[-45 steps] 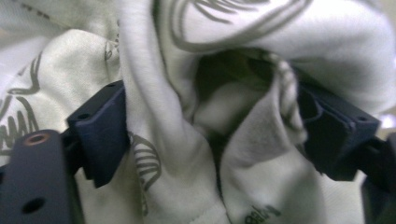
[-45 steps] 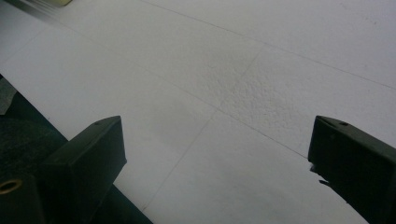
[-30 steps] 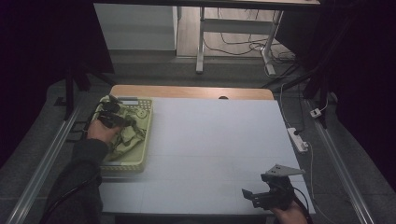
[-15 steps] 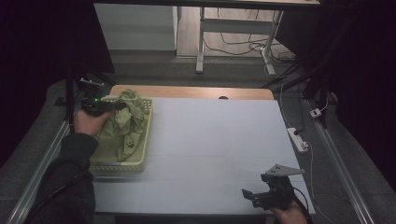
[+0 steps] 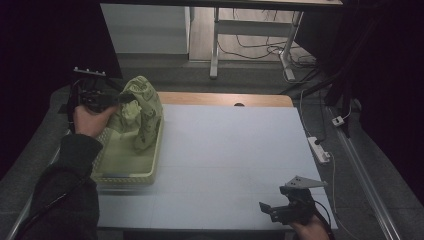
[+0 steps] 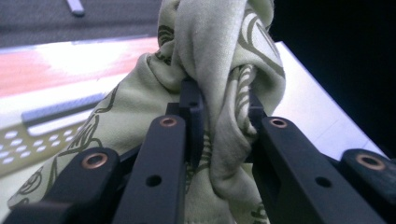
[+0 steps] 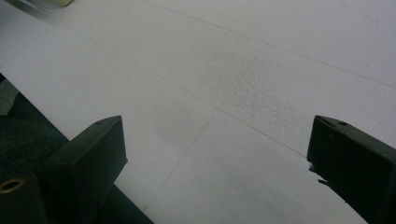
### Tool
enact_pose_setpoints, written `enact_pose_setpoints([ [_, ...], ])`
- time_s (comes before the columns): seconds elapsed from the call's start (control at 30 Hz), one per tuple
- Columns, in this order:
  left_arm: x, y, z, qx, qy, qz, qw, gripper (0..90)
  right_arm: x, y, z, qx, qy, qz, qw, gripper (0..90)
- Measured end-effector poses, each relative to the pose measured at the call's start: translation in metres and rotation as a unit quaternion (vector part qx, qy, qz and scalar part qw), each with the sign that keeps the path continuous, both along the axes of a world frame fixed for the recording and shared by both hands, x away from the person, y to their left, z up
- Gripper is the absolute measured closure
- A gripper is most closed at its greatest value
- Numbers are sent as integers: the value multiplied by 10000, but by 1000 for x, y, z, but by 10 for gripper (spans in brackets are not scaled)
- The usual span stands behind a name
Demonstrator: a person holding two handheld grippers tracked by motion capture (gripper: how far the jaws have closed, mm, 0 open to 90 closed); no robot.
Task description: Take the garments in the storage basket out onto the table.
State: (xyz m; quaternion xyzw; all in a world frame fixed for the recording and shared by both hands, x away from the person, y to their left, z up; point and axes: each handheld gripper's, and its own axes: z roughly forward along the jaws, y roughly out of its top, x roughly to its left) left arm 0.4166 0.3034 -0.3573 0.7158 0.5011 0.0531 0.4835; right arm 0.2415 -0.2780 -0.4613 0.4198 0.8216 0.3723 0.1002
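At the upper left of the high view, the left gripper [image 5: 120,97] is clamped on a bunch of pale green patterned cloth [image 5: 142,107], holding it raised over the far end of a perforated green basket [image 5: 127,172] at the table's left edge. The cloth's lower folds hang down into the basket. At the lower right, the right gripper [image 5: 270,209] sits low over the white table [image 5: 225,150], its jaws spread wide and holding nothing.

i count one green patterned cloth [image 5: 140,107]; one pale basket [image 5: 127,172] at nine o'clock; two grippers of mine; one white table [image 5: 225,160]
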Motion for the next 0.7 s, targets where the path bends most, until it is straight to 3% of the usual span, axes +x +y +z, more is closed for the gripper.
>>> enact_pose_setpoints([
  [0.17, -4, -7, 26, -56, -227, -70, 9997, 783, 0, 0, 0, 14, 1, -15, 10000, 42],
  [0.3, -5, -11, 38, -74, -329, -116, 9994, 783, 0, 0, 0, 25, -3, -24, 10000, 42],
  [0.7, -7, -48, 84, -289, -683, -578, 9956, 782, 0, -1, 0, 37, -14, -30, 10000, 42],
])
